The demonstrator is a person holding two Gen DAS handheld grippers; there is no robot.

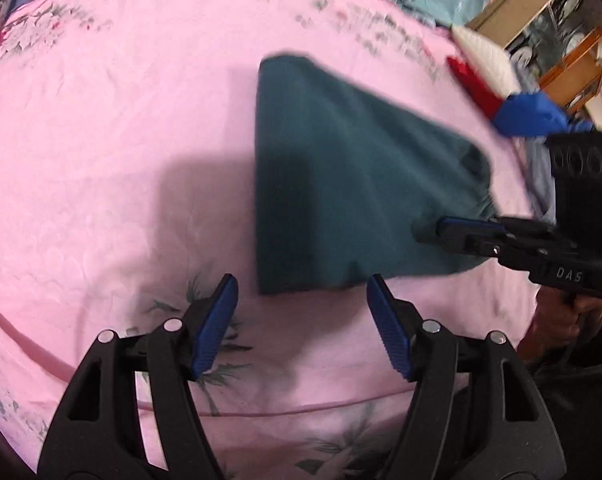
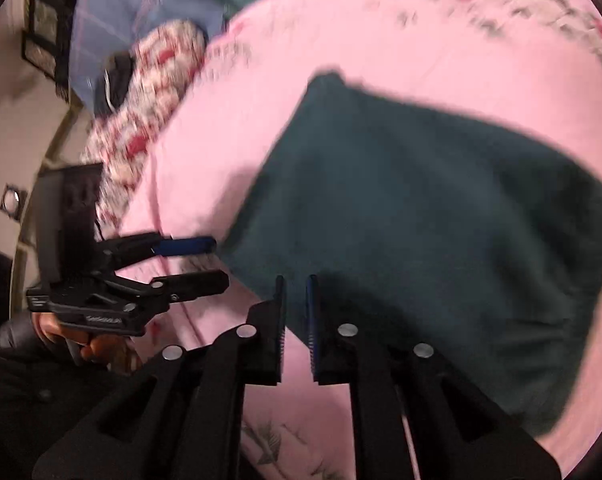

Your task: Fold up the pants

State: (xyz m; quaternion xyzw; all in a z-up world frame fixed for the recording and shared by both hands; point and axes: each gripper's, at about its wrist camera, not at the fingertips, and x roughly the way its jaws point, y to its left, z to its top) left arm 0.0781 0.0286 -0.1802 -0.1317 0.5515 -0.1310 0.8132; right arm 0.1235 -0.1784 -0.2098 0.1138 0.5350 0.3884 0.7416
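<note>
Dark teal pants [image 1: 341,184], already folded into a compact wedge, lie on the pink bedsheet [image 1: 101,160], right of centre; the left tool [image 1: 303,320] hovers over bare sheet just near of the wedge's near edge, its blue pads spread wide and pinching nothing; the right tool [image 2: 295,328], seen from its own camera, shows a narrow gap between its pads with no cloth caught in it, poised at the pants' near edge, though motion blur softens the view. Judged step: releasing or re-gripping for a further fold; done well, each tool takes a matching corner, lifts evenly, and lays edge to edge without dragging the sheet.
</note>
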